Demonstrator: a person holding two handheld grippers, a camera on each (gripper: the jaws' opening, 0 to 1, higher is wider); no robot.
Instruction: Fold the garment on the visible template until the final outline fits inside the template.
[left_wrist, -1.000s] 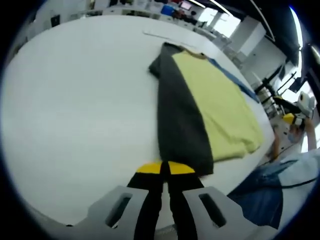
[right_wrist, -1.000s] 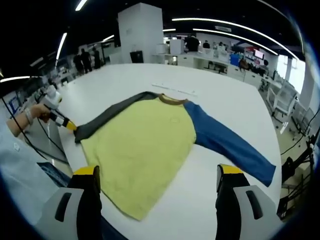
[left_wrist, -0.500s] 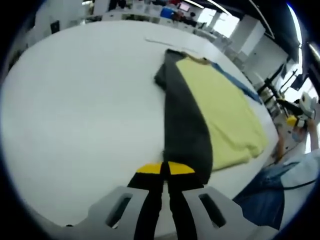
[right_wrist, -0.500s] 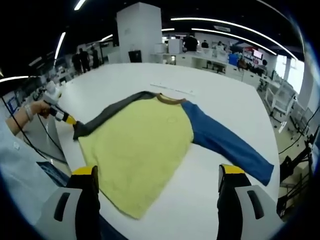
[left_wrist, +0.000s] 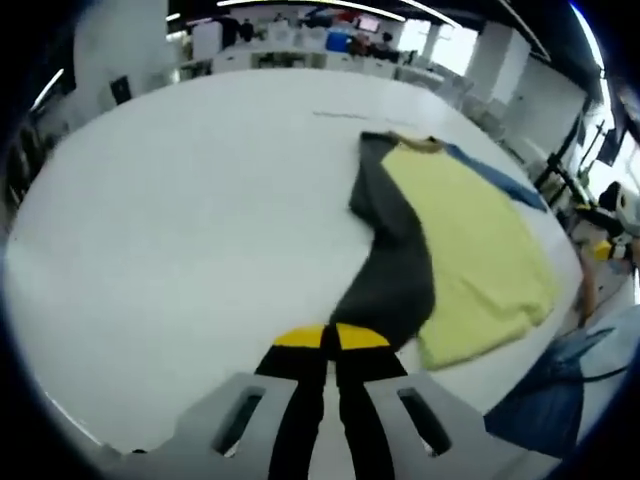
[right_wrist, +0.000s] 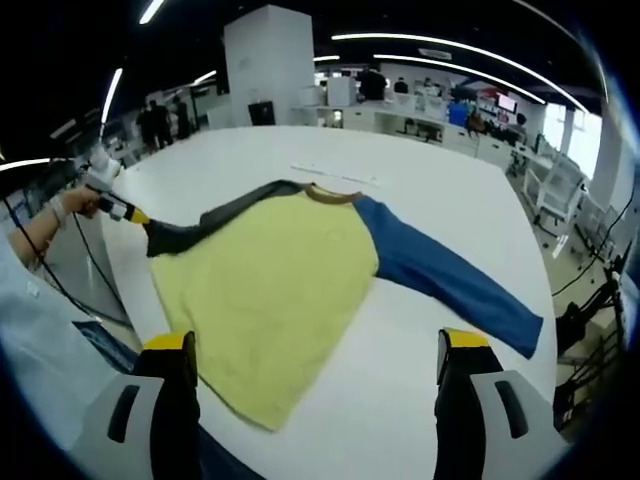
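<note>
Left gripper fingers pinched together; right gripper fingers wide apart.

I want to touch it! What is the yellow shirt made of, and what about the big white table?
The shirt looks like soft knit cloth, probably cotton: matte, it lies limp, and its grey sleeve bends and creases where the left tongs, closed on its cuff, hold it. The table looks hard and smooth, perhaps laminate: flat, plain white, with a faint sheen. Neither can be told for sure by look alone.

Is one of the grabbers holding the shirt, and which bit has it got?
Yes. The left gripper is shut on the shirt's dark grey sleeve, pinching it at the cuff end. The right gripper is open and holds nothing.
</note>
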